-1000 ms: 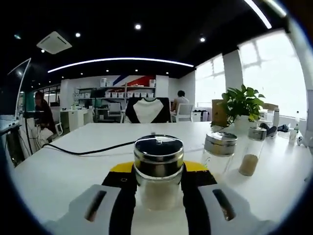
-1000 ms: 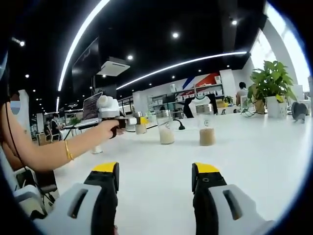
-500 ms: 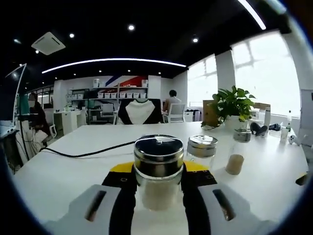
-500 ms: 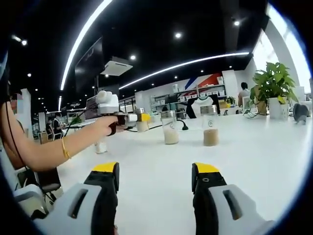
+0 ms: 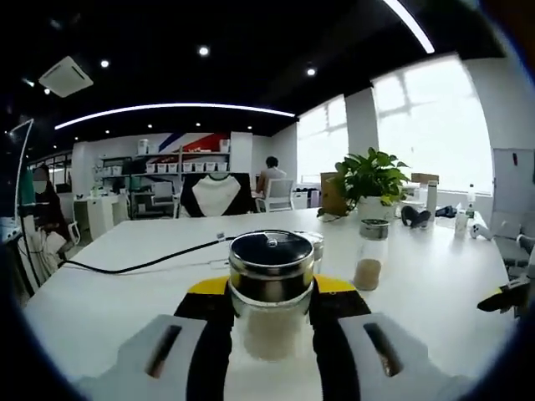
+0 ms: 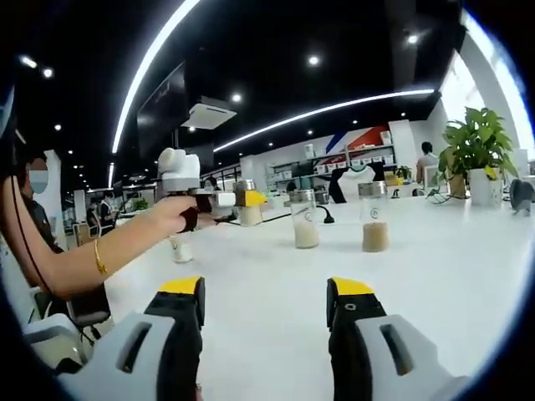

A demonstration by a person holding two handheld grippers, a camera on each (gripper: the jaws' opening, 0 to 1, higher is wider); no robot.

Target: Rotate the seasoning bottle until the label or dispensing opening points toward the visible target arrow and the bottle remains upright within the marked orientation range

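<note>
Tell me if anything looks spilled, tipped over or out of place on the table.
Nothing stands out. The left gripper holds one bottle upright, the other two bottles stand upright on the table, and no spill shows.

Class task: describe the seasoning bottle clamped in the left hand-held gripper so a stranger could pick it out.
On the long white table, find the left hand-held gripper. Between its yellow-tipped jaws stands the seasoning bottle: clear glass, pale powder, shiny metal lid. Unlike the two bottles standing free, it is gripped.
</note>
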